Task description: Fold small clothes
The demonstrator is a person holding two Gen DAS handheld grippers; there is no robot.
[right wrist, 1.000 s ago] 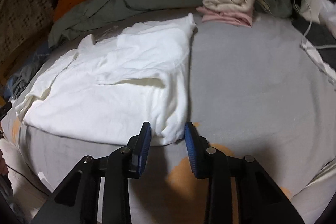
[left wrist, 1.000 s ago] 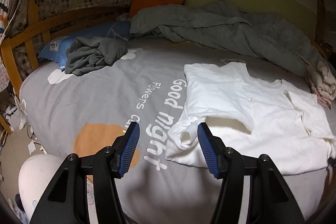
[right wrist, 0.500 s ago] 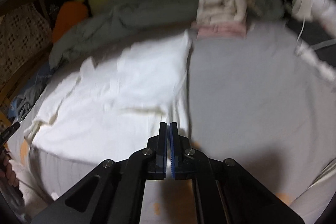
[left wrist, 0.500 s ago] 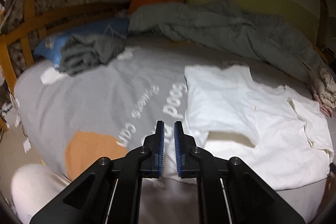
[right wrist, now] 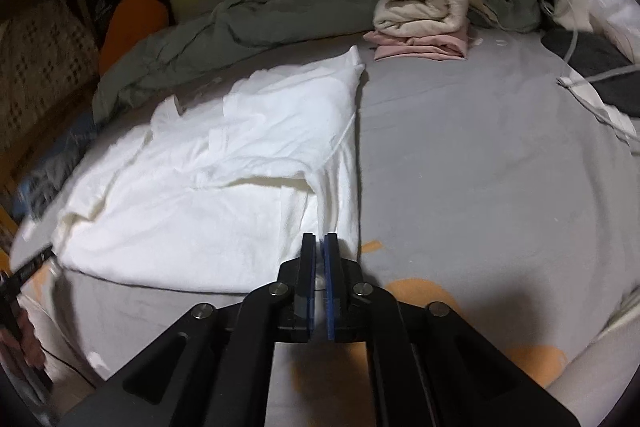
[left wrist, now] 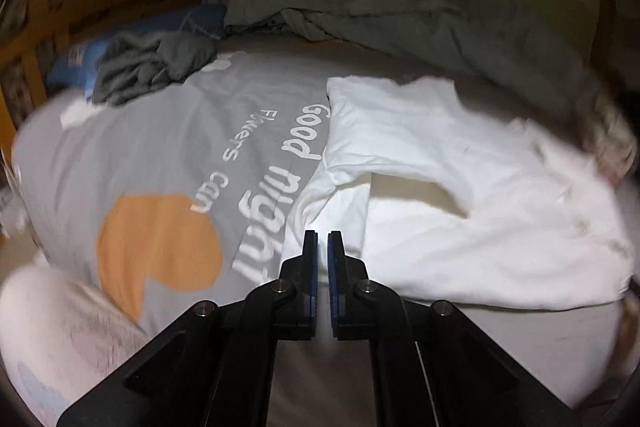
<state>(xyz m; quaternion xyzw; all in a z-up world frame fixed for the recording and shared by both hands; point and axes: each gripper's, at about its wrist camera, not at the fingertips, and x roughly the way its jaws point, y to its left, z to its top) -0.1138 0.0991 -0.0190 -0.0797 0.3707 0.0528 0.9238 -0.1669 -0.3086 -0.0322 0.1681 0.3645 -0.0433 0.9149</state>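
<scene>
The white shirt (left wrist: 460, 195) is spread on the bed (right wrist: 480, 167). Within the last second the jaws of the left gripper (left wrist: 322, 239) and right gripper (right wrist: 320, 241), open before, have been clenched on its near hem corners; the right has since eased slightly, cloth between. A fold is judged ready to start

Bare grey sheet (right wrist: 460, 167) R of shirt; folded stack (right wrist: 422, 17) at back.

Printed words on the bed sheet

On the grey bed sheet (left wrist: 168, 155) we read white lettering, upside down from the left wrist view: "Good night" (left wrist: 288, 187), and beside it smaller "Flowers can" (left wrist: 236, 163). We read no other text.
</scene>
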